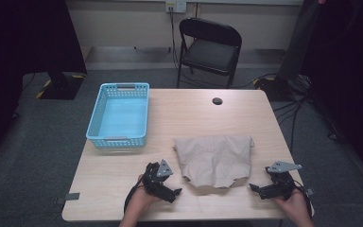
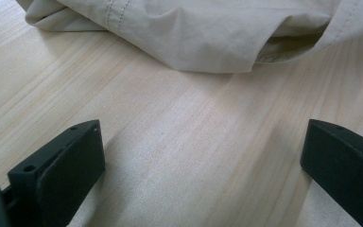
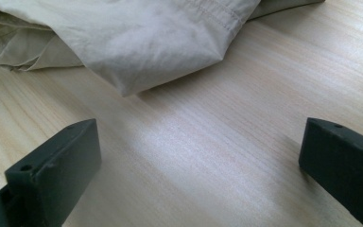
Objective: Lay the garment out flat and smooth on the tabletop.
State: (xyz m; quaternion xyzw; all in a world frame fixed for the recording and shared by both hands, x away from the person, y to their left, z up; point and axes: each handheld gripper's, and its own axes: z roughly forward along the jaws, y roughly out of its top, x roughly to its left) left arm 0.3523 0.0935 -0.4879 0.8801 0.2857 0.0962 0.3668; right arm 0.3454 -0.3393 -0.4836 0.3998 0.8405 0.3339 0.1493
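Between the two hand-held grippers lies a beige garment (image 1: 216,160), crumpled flat on the wooden surface (image 1: 189,113). Left hand-held gripper (image 1: 174,193) sits just left of the cloth's near edge, jaws spread wide, nothing between them, bare wood ahead. Right hand-held gripper (image 1: 255,188) sits just right of the cloth, jaws equally wide, holding nothing. Neither touches the fabric. Beyond the left one, well apart, a blue basket (image 1: 119,137) stands at the surface's far-left edge.
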